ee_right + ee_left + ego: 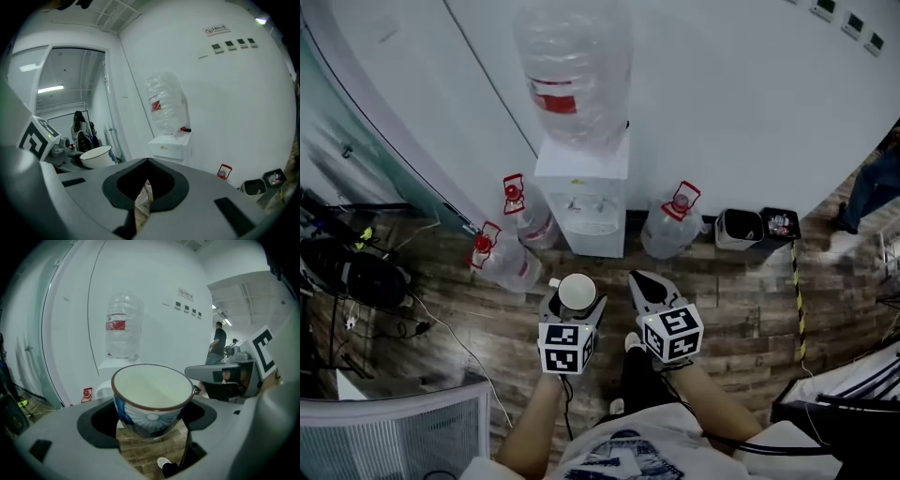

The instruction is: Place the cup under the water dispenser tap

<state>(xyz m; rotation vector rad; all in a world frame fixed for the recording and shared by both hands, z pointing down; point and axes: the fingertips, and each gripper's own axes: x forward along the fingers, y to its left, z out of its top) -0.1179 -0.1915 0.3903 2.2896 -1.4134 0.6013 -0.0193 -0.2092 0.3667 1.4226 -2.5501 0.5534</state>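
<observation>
The cup (151,401) is white inside with a thin brown rim, and its outer wall is blue with a pale fan-like pattern. It stands upright, gripped between the two jaws of the left hand-held gripper (576,302). The cup is held above the wooden floor (741,291), on the near side of the water dispenser (584,202) and apart from it. The right hand-held gripper (641,281) is just to the cup's right, its jaws closed with nothing between them.

In the left gripper view the cup's base is sunk out of sight behind the jaws. The cup also covers most of the dispenser, leaving only the upturned bottle (123,326) showing. From the head view the taps in the dispenser's recess are too small to make out.
</observation>
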